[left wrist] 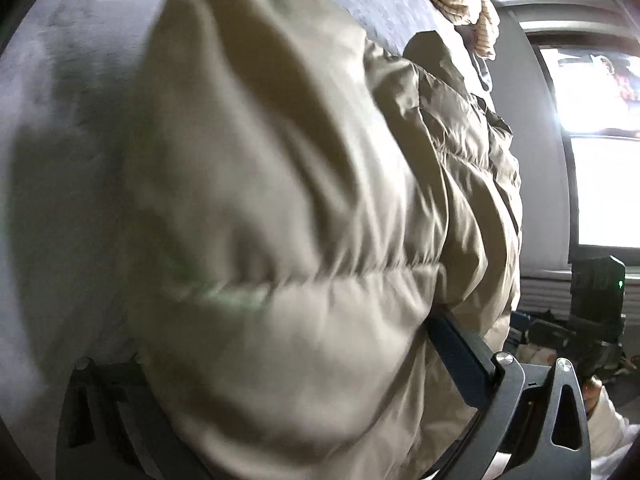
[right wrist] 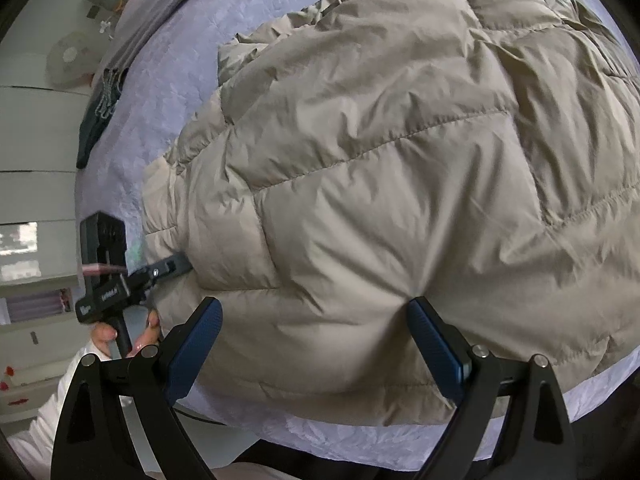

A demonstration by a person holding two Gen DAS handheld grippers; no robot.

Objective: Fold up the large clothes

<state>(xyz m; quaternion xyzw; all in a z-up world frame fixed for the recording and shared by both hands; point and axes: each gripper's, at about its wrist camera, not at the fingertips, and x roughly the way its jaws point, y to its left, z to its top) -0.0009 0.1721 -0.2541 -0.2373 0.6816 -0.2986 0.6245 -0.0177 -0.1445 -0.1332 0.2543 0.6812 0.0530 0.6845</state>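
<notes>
Through the left wrist camera I get strong backlight: the window [left wrist: 600, 152] at the right edge is blown out white, flaring over its frame. The puffer jacket [left wrist: 280, 200] smears with motion blur and casts a dark shadow onto the bedspread [left wrist: 60, 120]. My right wrist view is evenly lit and sharp. Both views bend and darken at the rims.

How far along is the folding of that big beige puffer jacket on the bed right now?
Early to midway. Done: the jacket lies bunched on the lavender bedspread, seemingly doubled over. In hand: the left tool presses into its edge, padding bulging between its fingers; the right tool is open against the near hem. Left: flattening and final folds; it's still puffy and uneven.
</notes>
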